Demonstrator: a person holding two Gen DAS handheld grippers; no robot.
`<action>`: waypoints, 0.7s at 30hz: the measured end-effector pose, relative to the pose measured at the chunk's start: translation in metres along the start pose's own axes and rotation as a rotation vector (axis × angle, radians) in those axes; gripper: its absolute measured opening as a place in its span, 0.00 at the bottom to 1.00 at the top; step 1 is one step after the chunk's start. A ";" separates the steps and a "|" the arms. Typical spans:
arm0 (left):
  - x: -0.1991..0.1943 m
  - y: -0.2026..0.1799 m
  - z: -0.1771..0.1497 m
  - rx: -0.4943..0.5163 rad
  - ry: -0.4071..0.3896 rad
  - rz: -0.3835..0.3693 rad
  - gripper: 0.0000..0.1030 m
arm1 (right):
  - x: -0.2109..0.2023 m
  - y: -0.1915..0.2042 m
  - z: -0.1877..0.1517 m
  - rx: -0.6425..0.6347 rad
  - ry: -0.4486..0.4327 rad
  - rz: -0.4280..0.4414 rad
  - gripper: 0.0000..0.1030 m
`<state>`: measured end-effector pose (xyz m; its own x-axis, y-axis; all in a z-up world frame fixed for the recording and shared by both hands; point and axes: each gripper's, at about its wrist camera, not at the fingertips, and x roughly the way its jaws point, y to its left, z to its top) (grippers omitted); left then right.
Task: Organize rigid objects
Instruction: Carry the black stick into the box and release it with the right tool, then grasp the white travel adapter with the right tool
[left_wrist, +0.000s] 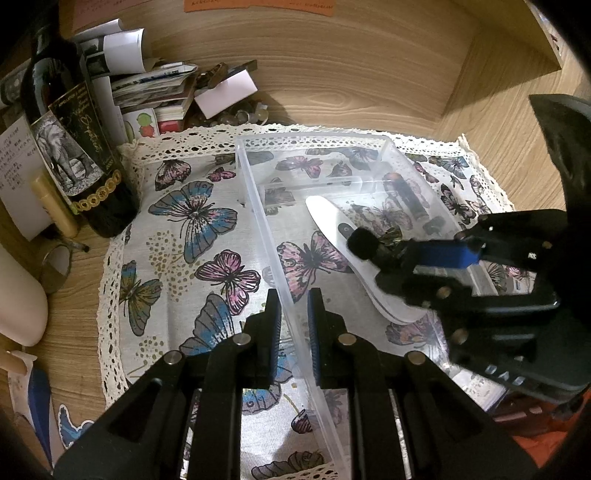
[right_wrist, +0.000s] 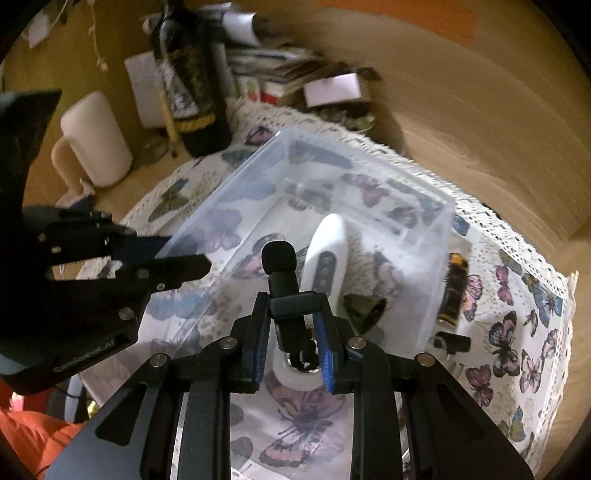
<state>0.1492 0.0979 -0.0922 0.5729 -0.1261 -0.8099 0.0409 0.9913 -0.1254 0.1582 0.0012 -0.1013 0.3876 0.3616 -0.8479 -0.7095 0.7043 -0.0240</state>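
Butterfly cloth (left_wrist: 192, 236), lace-edged, on wooden surface. Clear plastic bin (left_wrist: 258, 221) on cloth; white remote (right_wrist: 327, 251) and dark cylindrical item (left_wrist: 406, 195) inside. Wine bottle (left_wrist: 70, 147) beside cloth. Left gripper (left_wrist: 293, 325): jaws pinching bin's near wall. Right gripper (right_wrist: 291, 321): jaws clamped on small black microphone (right_wrist: 280, 266), over bin interior.

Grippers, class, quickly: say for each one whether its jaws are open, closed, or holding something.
Left gripper: jaws closed on the side wall of the clear plastic box.
Right gripper: jaws closed on a small black microphone, above the box.
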 end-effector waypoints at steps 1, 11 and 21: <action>0.000 0.000 0.000 0.001 -0.001 0.000 0.13 | 0.002 0.002 0.000 -0.008 0.006 0.002 0.21; -0.001 0.000 -0.002 0.001 -0.005 -0.002 0.14 | -0.014 0.001 0.003 -0.023 -0.045 -0.026 0.44; -0.001 -0.001 -0.002 0.004 -0.006 0.000 0.13 | -0.060 -0.034 -0.001 0.070 -0.165 -0.109 0.56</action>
<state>0.1467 0.0971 -0.0925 0.5777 -0.1256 -0.8065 0.0439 0.9914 -0.1230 0.1584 -0.0450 -0.0502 0.5556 0.3718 -0.7437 -0.6173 0.7837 -0.0693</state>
